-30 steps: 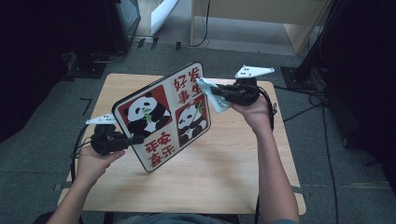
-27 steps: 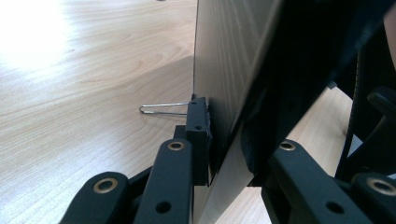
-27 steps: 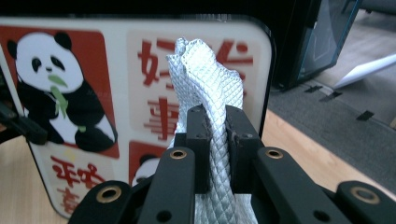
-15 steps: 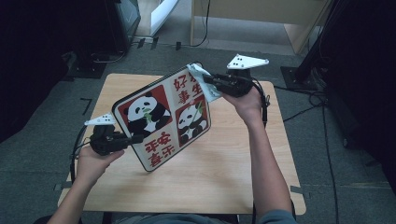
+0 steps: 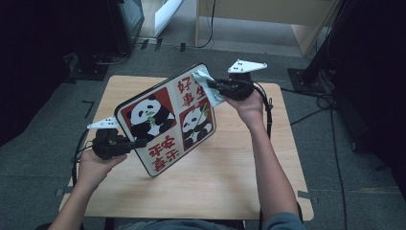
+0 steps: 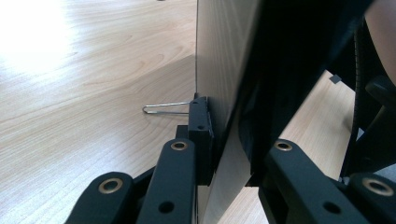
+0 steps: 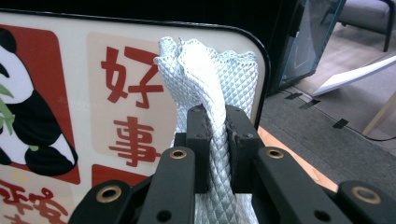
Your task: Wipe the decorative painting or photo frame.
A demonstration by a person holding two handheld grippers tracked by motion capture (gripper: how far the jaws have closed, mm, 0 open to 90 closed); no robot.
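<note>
A square panda board (image 5: pixel 167 117) with red panels and Chinese characters is held tilted above the wooden table (image 5: pixel 230 182). My left gripper (image 5: pixel 136 143) is shut on the board's lower left edge; in the left gripper view its jaws clamp the thin board (image 6: pixel 231 93) edge-on. My right gripper (image 5: pixel 213 86) is shut on a white quilted cloth (image 5: pixel 206 84), pressed against the board's upper right corner. In the right gripper view the bunched cloth (image 7: pixel 210 84) rises between the jaws in front of the board (image 7: pixel 93 93).
A thin wire stand (image 6: pixel 166 108) sticks out from the board's back over the tabletop. Grey carpeted floor (image 5: pixel 72 96) surrounds the table, with cables (image 5: pixel 306 115) at the right and a wooden desk (image 5: pixel 268 19) at the back.
My right gripper has slid the cloth leftward along the board's top edge toward its upper corner. The left gripper and the board have stayed put.
</note>
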